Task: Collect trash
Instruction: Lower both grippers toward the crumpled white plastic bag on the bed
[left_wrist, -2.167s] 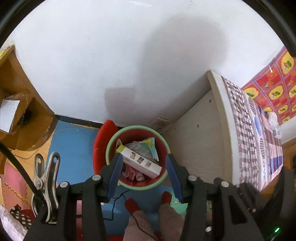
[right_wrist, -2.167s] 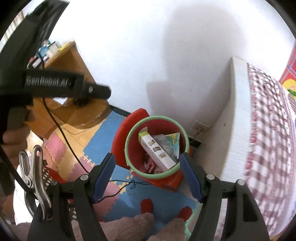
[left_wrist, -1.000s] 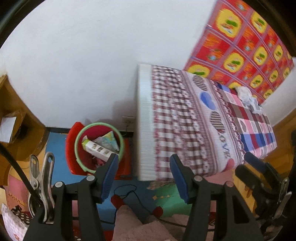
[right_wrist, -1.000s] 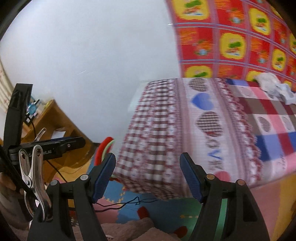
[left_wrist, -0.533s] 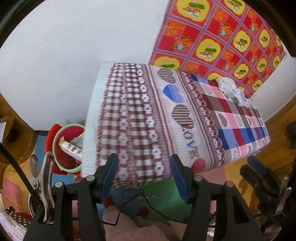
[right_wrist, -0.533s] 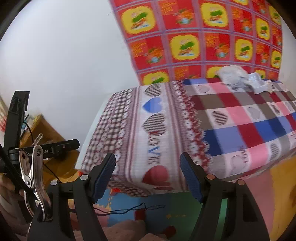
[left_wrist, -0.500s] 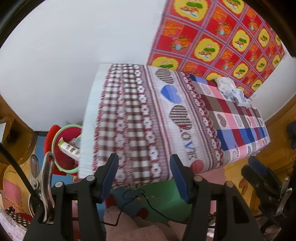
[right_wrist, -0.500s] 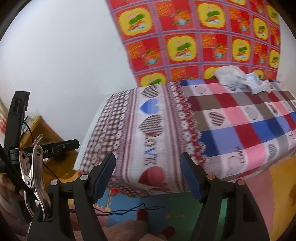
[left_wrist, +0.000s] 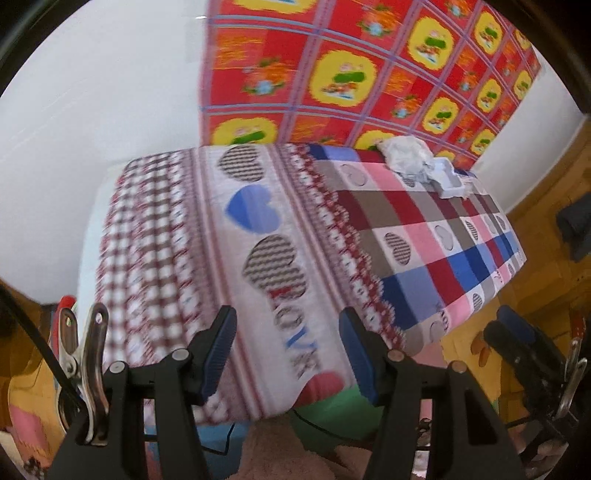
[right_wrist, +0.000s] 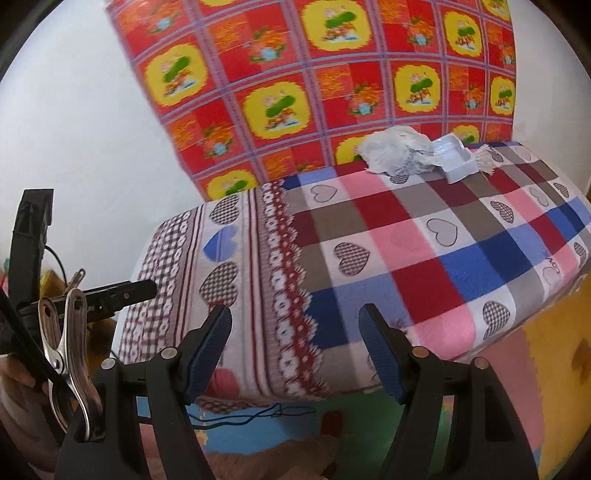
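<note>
Both views have swung from the bin to the bed (right_wrist: 369, 236); each hand-held gripper (left_wrist: 288, 354) (right_wrist: 295, 347) gapes apart, empty.

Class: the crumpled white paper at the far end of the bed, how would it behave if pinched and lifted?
The crumpled paper looks thin and creased, so it is probably light and would crush under a pinch. Loosely bunched, it may unfold or trail, perhaps nudging the white tray beside it.

Each claw is black plastic: 2 angled arms, each tipped with a ribbed blue pad and fixed with round silver screws. The left claw (left_wrist: 286, 350) and the right claw (right_wrist: 295, 350) each carry a shiny metal spring clip (left_wrist: 83, 369) at the left, gripping a black cable (right_wrist: 26, 343). Fuzzy pink legwear (left_wrist: 273, 450) shows below.
</note>
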